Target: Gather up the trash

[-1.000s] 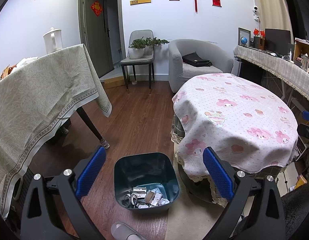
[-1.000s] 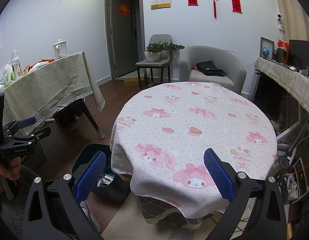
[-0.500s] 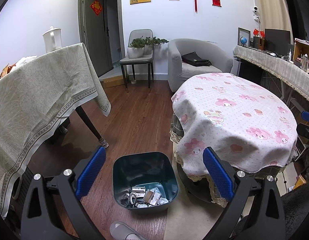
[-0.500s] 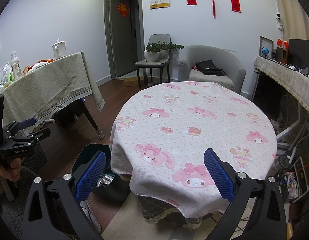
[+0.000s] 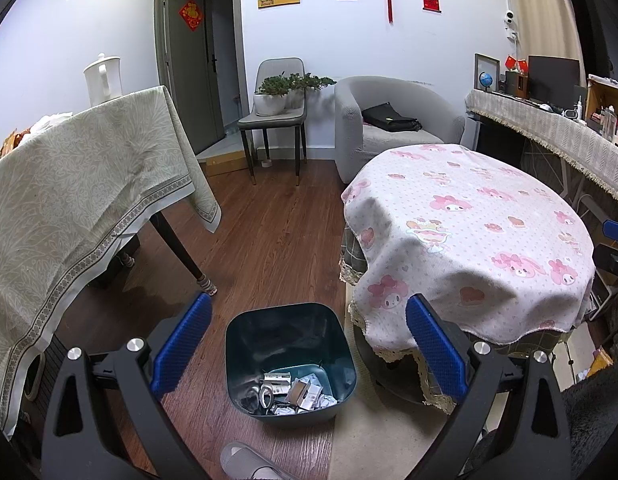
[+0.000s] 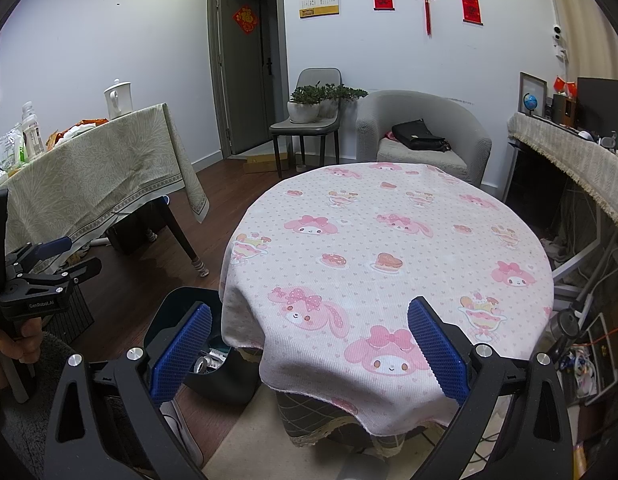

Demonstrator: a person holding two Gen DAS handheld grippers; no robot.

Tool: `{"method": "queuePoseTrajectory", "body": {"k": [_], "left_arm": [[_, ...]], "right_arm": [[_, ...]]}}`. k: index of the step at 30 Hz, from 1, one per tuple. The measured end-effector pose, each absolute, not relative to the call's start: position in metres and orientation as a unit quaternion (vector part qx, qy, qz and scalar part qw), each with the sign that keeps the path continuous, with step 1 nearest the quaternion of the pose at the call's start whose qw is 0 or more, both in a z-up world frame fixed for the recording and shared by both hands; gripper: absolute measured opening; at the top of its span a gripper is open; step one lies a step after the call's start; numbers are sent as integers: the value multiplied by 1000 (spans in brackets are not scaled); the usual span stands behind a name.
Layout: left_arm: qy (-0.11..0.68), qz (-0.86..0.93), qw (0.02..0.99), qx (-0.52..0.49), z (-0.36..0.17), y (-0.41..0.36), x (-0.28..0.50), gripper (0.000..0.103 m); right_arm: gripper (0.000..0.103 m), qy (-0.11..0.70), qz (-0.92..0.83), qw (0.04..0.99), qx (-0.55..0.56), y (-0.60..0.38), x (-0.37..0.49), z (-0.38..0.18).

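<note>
A dark teal trash bin stands on the wood floor beside the round table, with paper scraps and packaging lying in its bottom. My left gripper hovers above the bin, open, with nothing between its blue pads. My right gripper is open over the near edge of the round table's pink cartoon-print cloth, holding nothing. In the right wrist view the bin shows partly behind the cloth, and the left gripper appears at the far left in a hand.
A table under a green-grey cloth stands to the left with a white kettle. A chair with potted plants and a grey armchair stand at the back wall. A cluttered counter runs along the right. A slipper lies by the bin.
The left wrist view has drifted slightly, so the bin sits a touch further left and up. The right gripper has barely moved. Both stay open.
</note>
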State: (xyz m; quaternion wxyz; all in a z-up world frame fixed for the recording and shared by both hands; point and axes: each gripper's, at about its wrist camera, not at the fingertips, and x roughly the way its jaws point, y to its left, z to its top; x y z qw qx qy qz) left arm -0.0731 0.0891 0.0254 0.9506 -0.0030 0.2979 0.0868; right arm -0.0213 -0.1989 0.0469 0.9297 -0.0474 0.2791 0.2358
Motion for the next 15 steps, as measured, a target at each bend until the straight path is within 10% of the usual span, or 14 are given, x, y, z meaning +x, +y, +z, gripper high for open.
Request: {"method": "queuePoseTrajectory", "body": {"k": [15], "left_arm": [[307, 80, 948, 0, 20, 90, -73, 99]], "right_arm": [[100, 279, 236, 930, -47, -198, -22, 47]]}}
